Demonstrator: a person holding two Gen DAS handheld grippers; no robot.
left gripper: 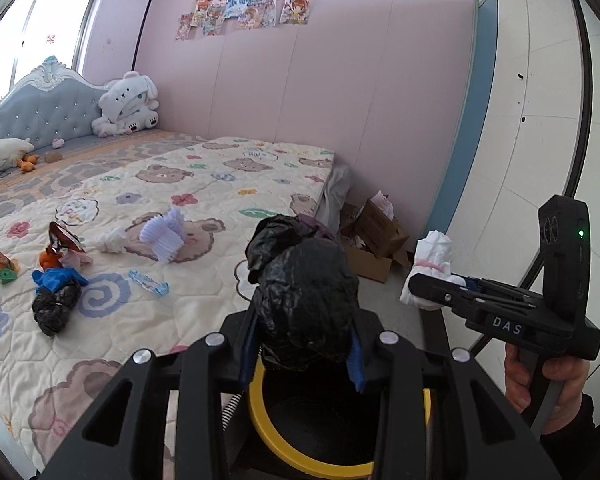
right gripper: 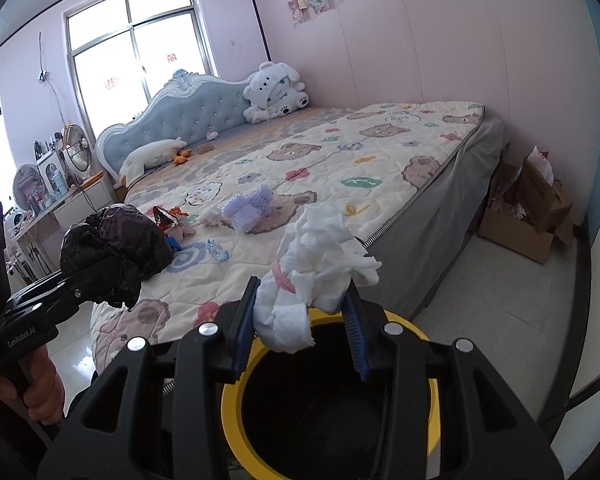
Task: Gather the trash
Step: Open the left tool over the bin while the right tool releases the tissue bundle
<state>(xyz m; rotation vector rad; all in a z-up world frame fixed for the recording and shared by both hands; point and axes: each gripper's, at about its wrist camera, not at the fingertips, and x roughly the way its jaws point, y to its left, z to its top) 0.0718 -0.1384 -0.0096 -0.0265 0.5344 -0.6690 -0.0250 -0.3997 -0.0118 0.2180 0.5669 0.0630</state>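
Left wrist view: both grippers hold trash over a yellow-rimmed bin [left gripper: 260, 412] beside the bed [left gripper: 220, 184].

Left gripper [left gripper: 304, 344] is clamped on a crumpled black plastic bag [left gripper: 304, 284], directly above the bin's dark mouth. To the right, the right gripper [right gripper: 300, 320] is closed on a wad of white tissue [right gripper: 320, 268], also above the bin. More trash lies far left on the quilt: a second black bag [left gripper: 54, 308], wrappers [left gripper: 64, 240] and a lilac paper piece [left gripper: 166, 236].

Left hand-held gripper [left gripper: 304, 344] and right hand-held gripper [right gripper: 300, 320] are both clamped, side by side.
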